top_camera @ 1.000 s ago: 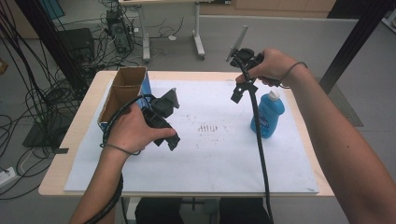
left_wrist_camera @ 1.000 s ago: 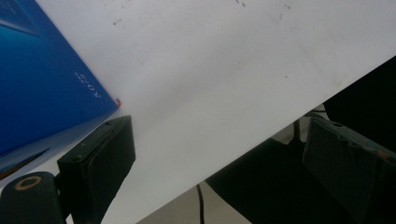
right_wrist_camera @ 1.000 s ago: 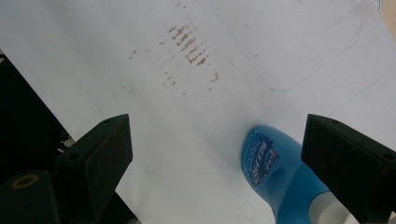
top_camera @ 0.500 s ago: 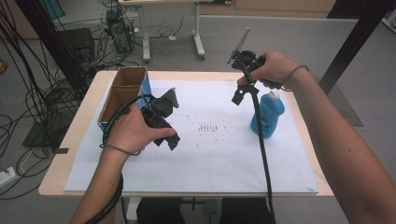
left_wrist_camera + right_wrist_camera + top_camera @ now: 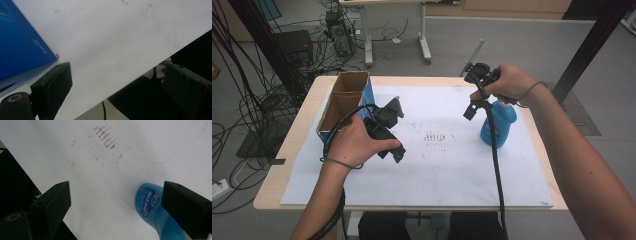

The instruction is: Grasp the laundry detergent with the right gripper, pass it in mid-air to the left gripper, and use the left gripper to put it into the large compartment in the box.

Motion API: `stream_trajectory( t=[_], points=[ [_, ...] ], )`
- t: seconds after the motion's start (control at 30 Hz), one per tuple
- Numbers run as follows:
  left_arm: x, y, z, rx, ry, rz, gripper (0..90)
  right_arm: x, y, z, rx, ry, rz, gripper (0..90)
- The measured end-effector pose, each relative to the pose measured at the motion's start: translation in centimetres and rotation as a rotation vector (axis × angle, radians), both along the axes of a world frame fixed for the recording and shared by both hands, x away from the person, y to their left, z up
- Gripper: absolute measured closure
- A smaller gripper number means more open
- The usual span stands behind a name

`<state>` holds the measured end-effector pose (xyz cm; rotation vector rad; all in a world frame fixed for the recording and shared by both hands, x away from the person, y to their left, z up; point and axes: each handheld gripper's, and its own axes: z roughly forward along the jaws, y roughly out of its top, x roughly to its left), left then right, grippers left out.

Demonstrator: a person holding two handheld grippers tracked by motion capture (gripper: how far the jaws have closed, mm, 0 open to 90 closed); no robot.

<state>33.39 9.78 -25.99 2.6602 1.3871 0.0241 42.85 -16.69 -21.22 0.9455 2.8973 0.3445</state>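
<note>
A blue spray bottle [image 5: 498, 123] stands upright on the white paper sheet [image 5: 447, 175], right of centre. My right gripper [image 5: 475, 100] hovers just left of and above the bottle's top, open, nothing between its jaws. In the right gripper view the bottle [image 5: 149, 205] lies below, close to the right jaw of that gripper [image 5: 116, 195]. My left gripper [image 5: 388, 131] is held low over the paper beside an open cardboard box with blue sides [image 5: 343, 102]. Its jaws stand wide apart and empty [image 5: 117, 75], with the box's blue wall [image 5: 20, 45] close by.
A patch of brown smudge marks [image 5: 435, 136] sits mid-sheet, also seen from the right gripper [image 5: 106, 137]. A cable [image 5: 495, 165] trails from the right gripper across the paper to the front edge. Cables and table legs crowd the floor behind.
</note>
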Motion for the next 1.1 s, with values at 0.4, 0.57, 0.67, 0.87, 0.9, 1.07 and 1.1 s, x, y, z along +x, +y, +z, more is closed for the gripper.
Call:
stream_trajectory(
  t=[0.4, 0.57, 0.67, 0.87, 0.9, 1.07, 1.1],
  points=[
    [-0.1, -0.1, -0.4, 0.0, 0.002, -0.002, 9.4, -1.4, -0.9, -1.7, 0.004, 0.0, 0.002, 9.0],
    [-0.2, -0.1, -0.5, -0.005, 0.002, -0.004, 9.5, -1.9, -1.2, -2.2, -0.004, -0.002, -0.003, 8.9],
    [-0.3, -0.1, -0.6, -0.008, -0.002, -0.004, 9.5, -2.3, -1.5, -2.8, -0.018, -0.008, -0.004, 8.8],
    [-0.4, -0.2, -0.9, -0.006, 0.002, -0.004, 9.4, -3.1, -2.2, -3.8, -0.012, 0.0, -0.01, 8.8],
    [-0.4, -0.2, -0.9, -0.007, 0.001, -0.002, 9.4, -3.2, -2.3, -4.0, -0.014, 0.002, -0.01, 8.8],
    [-0.5, -0.3, -1.2, -0.016, -0.007, 0.002, 9.4, -3.7, -3.1, -4.6, -0.014, -0.006, -0.023, 8.8],
    [-0.5, -0.3, -1.2, -0.017, -0.01, 0.003, 9.4, -3.8, -3.3, -4.7, -0.009, -0.004, -0.024, 8.9]
  ],
)
